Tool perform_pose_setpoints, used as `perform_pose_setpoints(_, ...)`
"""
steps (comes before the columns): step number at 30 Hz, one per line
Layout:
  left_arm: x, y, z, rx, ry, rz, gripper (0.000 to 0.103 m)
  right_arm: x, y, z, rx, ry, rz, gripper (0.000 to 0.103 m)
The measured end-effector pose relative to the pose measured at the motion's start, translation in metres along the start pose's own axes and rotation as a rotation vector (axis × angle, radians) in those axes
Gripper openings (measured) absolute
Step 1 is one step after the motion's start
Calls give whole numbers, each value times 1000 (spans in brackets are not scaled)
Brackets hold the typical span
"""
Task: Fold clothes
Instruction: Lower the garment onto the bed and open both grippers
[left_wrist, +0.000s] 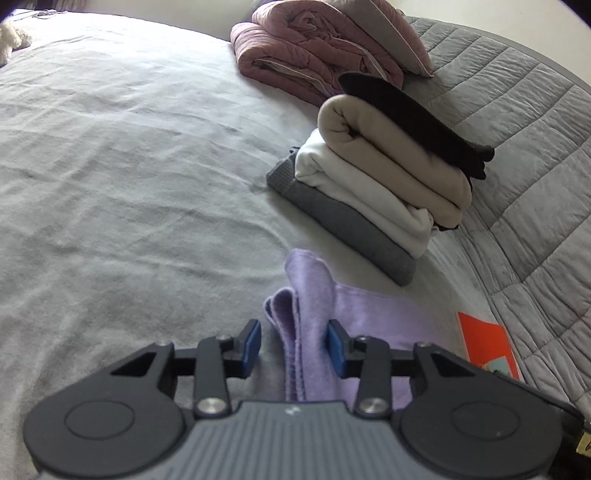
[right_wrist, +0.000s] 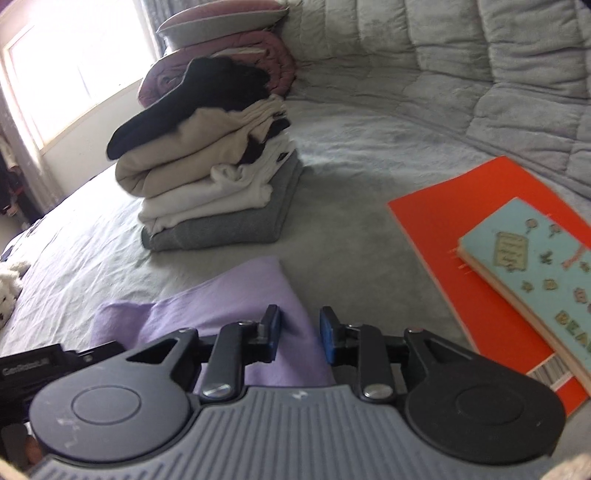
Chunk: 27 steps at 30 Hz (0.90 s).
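A lilac garment (left_wrist: 369, 314) lies folded on the pale grey bedsheet (left_wrist: 129, 166), close in front of both grippers. In the left wrist view my left gripper (left_wrist: 294, 347) stands open. A raised fold of the lilac cloth sits between its blue pads, with a gap on the left side. In the right wrist view my right gripper (right_wrist: 300, 338) is also open, and the near right corner of the lilac garment (right_wrist: 229, 295) lies between its pads. Beyond it stands a stack of folded clothes (left_wrist: 369, 184) (right_wrist: 207, 184), grey at the bottom, then white and beige, with black on top.
An orange folder (right_wrist: 461, 229) with a light blue book (right_wrist: 535, 266) on it lies to the right; the folder's corner (left_wrist: 484, 339) also shows in the left wrist view. A rolled pink duvet (left_wrist: 303, 55) and a pillow sit behind the stack. A grey quilted cover (left_wrist: 517, 129) borders the right. A white plush toy (right_wrist: 9, 288) lies far left.
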<state>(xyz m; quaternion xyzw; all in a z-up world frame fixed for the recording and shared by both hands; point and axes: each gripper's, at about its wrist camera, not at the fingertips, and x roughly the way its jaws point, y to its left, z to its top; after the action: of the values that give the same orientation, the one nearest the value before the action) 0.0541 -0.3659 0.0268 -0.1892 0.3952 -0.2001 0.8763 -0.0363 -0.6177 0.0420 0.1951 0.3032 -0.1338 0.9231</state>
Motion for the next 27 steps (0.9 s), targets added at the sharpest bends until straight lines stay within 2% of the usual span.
perform_pose_setpoints(3,-12,-1,2,5,-41,12,39,-7,2,2,-5,-43,6,27)
perform_pose_setpoints(6,-21,-10,-1,35,-57,-13,38,-8,7,3,-1,-56,60,12)
perform_pose_setpoints(8,-24,-17,-3,61,-66,-36,37,-5,9,3,3,-45,90,12)
perform_pose_setpoints(11,-20,-26,-10,105,-56,-62,36,5,13,-2,-14,-2,81,12)
perform_pose_setpoints(18,1,-28,-25,190,-65,1,33,17,10,-9,-16,39,45,6)
perform_pose_setpoints(21,1,-24,-26,203,-68,38,33,19,11,-11,-21,43,35,5)
perform_pose_setpoints(25,2,-19,-30,211,-65,50,33,20,14,-11,-27,43,21,6)
perform_pose_setpoints(27,1,-21,-31,228,-69,60,33,17,16,-10,-29,47,17,9)
